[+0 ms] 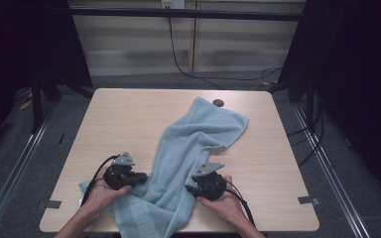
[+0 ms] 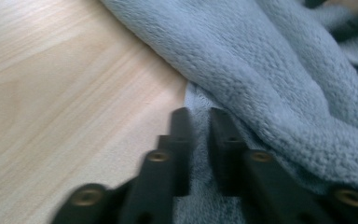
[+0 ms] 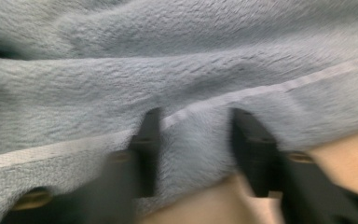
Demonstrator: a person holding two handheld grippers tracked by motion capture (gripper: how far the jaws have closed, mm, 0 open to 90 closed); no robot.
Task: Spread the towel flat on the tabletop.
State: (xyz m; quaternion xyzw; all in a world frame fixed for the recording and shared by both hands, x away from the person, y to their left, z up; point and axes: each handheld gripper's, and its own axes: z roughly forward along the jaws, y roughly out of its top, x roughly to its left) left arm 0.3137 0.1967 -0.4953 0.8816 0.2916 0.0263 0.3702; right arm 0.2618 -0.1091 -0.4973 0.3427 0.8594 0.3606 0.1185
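Jaws of my left gripper (image 2: 198, 116) pinch the light-blue fleecy towel's (image 1: 188, 148) edge; my right gripper's (image 3: 193, 116) jaws straddle its hem, not pressing.

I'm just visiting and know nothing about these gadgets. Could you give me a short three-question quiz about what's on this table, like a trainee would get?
1. True or false: the towel lies neatly folded in a square.
2. Which gripper has its jaws nearly together on a thin layer of towel: A) left gripper B) right gripper?
3. What small dark round thing sits in the table beside the towel's far edge?

Key
1. False: it lies rumpled, stretched diagonally, one end hanging over the near edge.
2. A. The right gripper's jaws stand wider, straddling a hemmed edge.
3. A hole in the tabletop, probably for cables.
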